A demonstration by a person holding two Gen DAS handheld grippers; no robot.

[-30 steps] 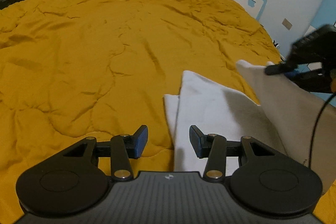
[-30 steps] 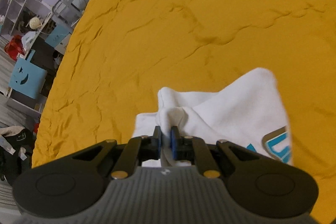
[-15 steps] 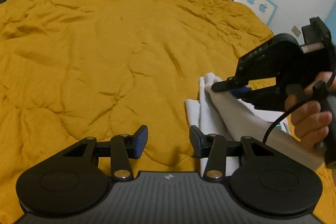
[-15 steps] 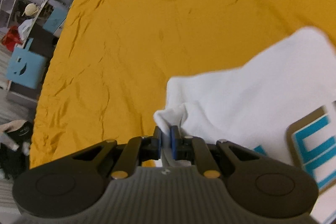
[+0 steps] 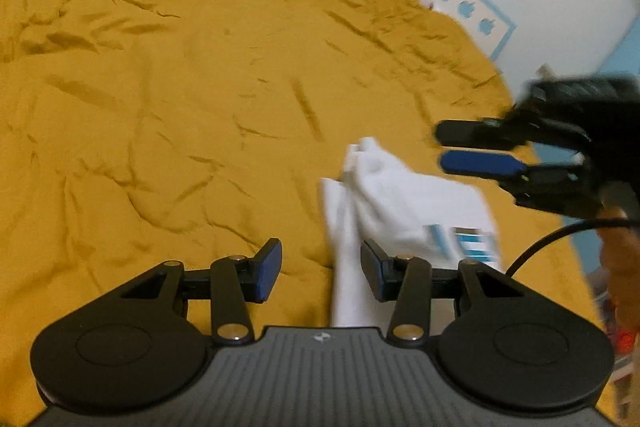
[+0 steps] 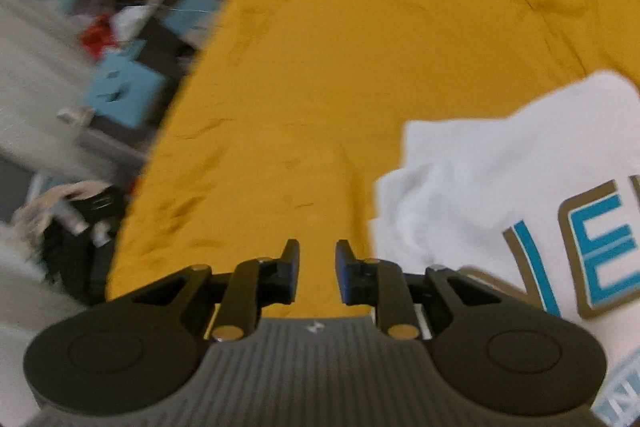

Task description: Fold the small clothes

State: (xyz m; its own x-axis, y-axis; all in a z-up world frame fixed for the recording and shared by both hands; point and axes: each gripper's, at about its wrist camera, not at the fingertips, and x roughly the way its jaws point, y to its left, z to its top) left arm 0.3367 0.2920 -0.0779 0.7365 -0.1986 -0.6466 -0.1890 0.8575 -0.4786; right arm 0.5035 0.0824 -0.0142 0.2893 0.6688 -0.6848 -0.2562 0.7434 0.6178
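A bed [image 5: 208, 99] covered by a creased mustard-yellow quilt [image 6: 360, 47] carries one white garment [image 5: 404, 203] with a blue and tan print, lying folded and rumpled near the quilt's right side in the left wrist view

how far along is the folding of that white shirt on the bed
Done: one fold looks made, the white shirt lies doubled on the yellow bedspread, blue print showing. In hand: nothing; the right tongs are opening with only bedspread between them, beside the shirt, and the left tongs stand open with a strip of shirt between them, ungripped. Left: probably more folds, since the cloth lies bunched and uneven.
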